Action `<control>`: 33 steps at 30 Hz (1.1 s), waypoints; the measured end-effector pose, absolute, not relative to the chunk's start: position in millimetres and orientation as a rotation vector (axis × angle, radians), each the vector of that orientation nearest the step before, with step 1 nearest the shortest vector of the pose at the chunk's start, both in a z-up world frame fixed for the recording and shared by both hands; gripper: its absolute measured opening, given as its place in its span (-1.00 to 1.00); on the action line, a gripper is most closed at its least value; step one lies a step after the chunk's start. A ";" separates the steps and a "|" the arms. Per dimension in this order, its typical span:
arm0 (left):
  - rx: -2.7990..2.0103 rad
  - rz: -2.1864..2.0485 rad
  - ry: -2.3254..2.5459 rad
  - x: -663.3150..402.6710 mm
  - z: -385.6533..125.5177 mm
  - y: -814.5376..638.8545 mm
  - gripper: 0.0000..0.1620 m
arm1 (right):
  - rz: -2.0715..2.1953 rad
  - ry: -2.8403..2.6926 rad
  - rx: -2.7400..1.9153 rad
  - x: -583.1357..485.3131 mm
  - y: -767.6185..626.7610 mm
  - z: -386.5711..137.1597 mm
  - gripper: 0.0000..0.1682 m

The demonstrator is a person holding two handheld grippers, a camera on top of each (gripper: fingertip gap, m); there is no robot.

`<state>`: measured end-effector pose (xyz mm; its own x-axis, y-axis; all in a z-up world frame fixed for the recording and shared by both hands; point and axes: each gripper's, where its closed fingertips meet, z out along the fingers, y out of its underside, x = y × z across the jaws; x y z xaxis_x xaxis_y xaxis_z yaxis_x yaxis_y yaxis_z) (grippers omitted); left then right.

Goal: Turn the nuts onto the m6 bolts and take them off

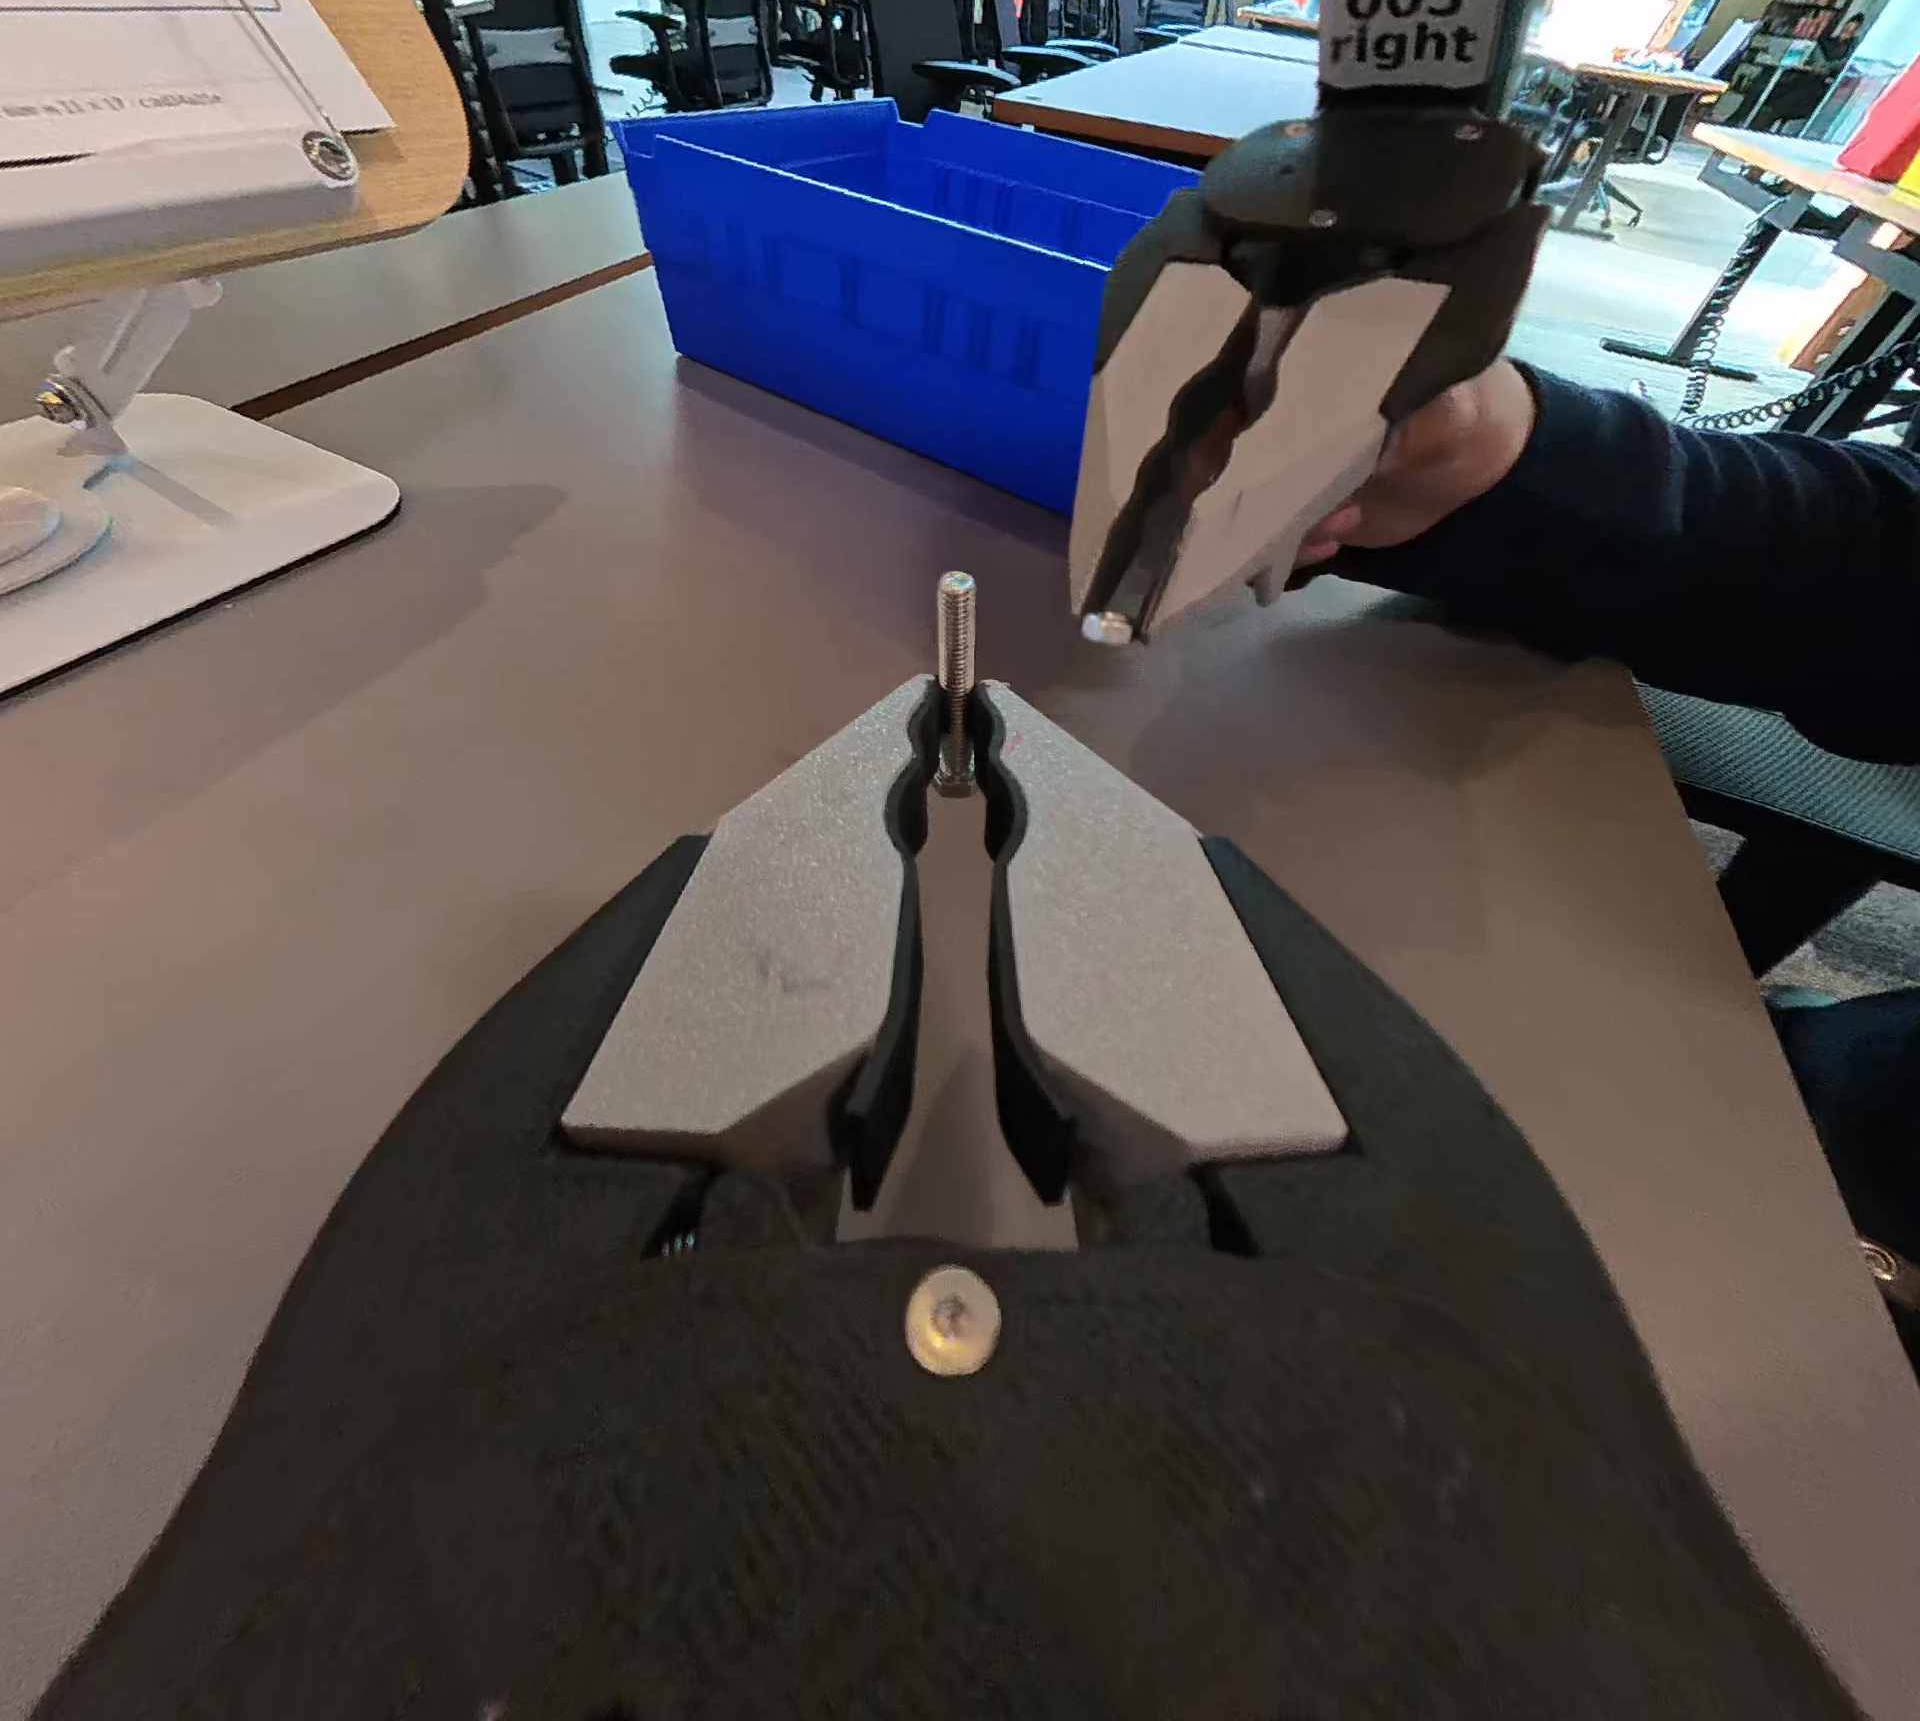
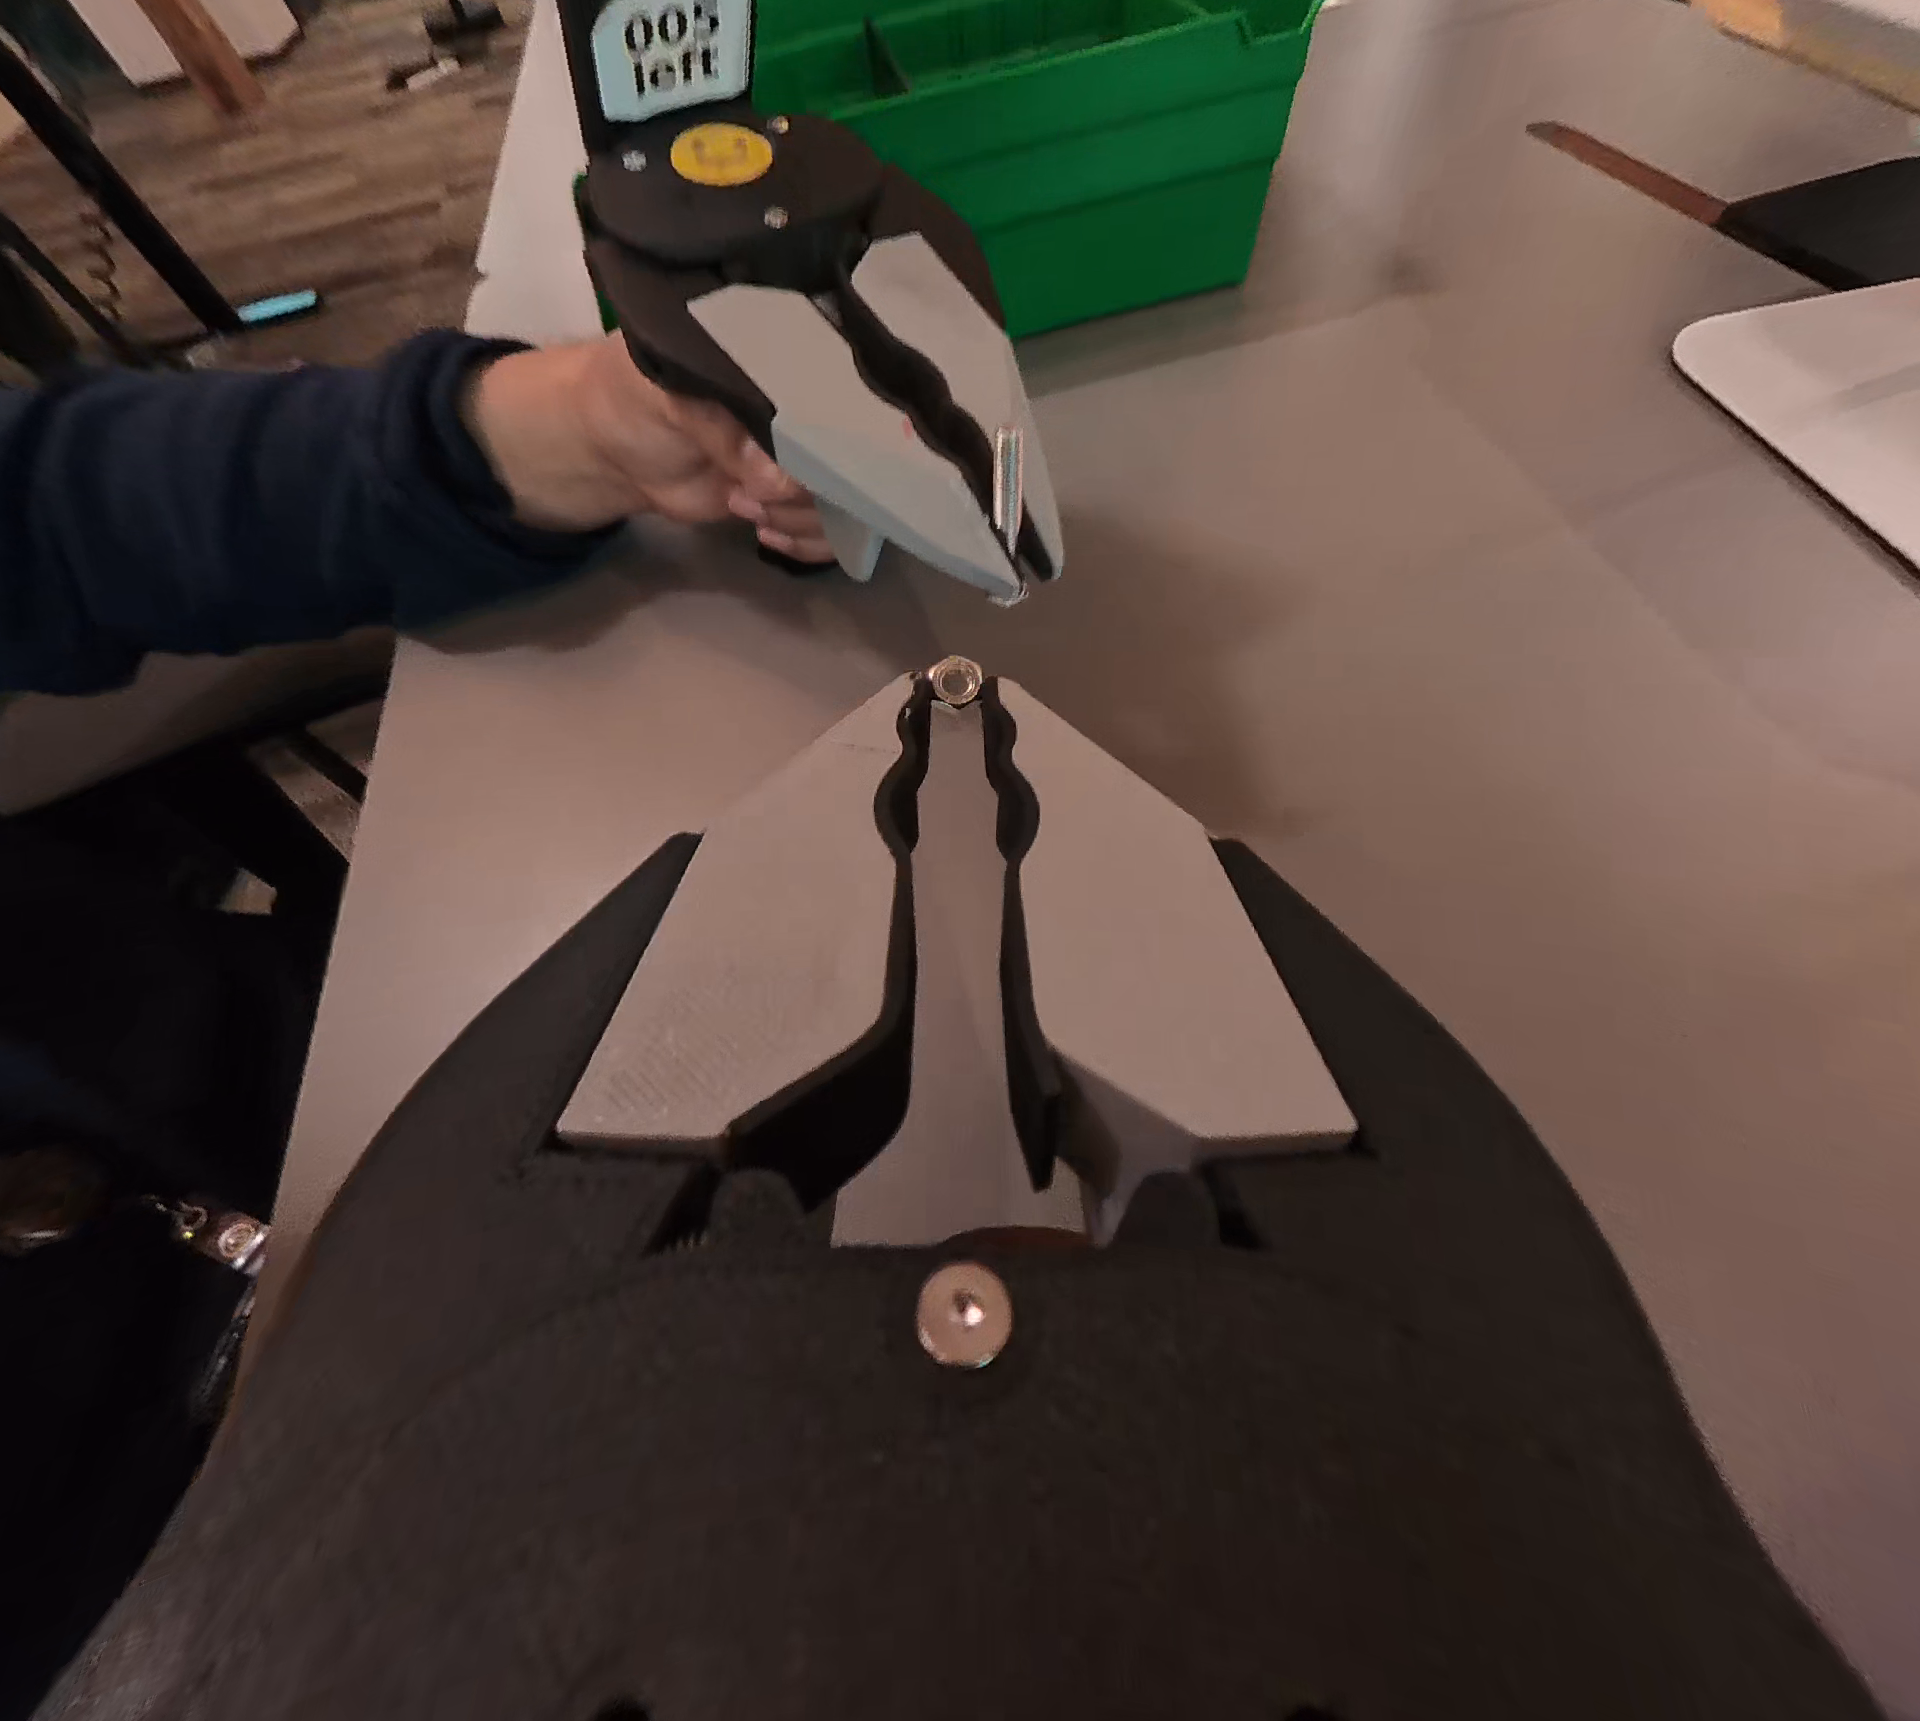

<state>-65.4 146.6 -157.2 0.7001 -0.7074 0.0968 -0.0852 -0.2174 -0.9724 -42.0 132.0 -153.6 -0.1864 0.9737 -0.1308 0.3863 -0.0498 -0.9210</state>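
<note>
Risk: the left gripper (image 1: 954, 715), clamped on the upright silver threaded bolt (image 1: 954, 632) above the grey desk (image 1: 416, 736), and the right gripper (image 2: 958, 703), pinching the small silver hex nut (image 2: 957, 681) just beside it, could misalign and cross-thread or drop the nut. The open blue plastic bin (image 1: 883, 289) and divided green plastic bin (image 2: 1049, 113) show no visible contents.

The left tool (image 1: 956, 705) and the right tool (image 2: 951, 700) are seen with grey fingers on black bodies, and the bolt (image 1: 954, 632) and the nut (image 2: 954, 682) are silver metal. The surface (image 1: 468, 736) is plain grey, one bin (image 1: 883, 300) is coloured blue and the other bin (image 2: 1091, 144) green, and dark blue sleeves (image 1: 1714, 528) are worn.
</note>
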 end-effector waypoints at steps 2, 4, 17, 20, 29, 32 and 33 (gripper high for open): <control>-1.721 -0.675 0.671 -59.9 -158.7 143.2 -0.96 | 1.263 -1.585 -1.464 -41.9 134.3 -147.2 -0.92; -1.730 -0.671 0.682 -57.2 -160.4 142.9 -0.96 | 1.295 -1.560 -1.470 -41.5 136.2 -141.9 -0.92; -1.760 -0.680 0.692 -49.2 -164.6 143.0 -0.96 | 1.270 -1.624 -1.474 -55.1 135.4 -117.9 -0.92; -1.770 -0.661 0.696 -48.8 -166.4 143.0 -0.96 | 1.176 -1.681 -1.484 -59.5 137.0 -119.8 -0.92; -1.771 -0.641 0.689 -50.0 -166.3 144.8 -0.96 | 0.925 -1.845 -1.541 -64.8 138.1 -133.3 -0.92; -1.772 -0.642 0.689 -50.1 -166.4 144.9 -0.96 | 0.928 -1.847 -1.542 -66.3 137.1 -133.5 -0.92; -1.773 -0.641 0.689 -50.0 -166.5 145.0 -0.96 | 0.932 -1.842 -1.541 -66.6 137.2 -133.3 -0.92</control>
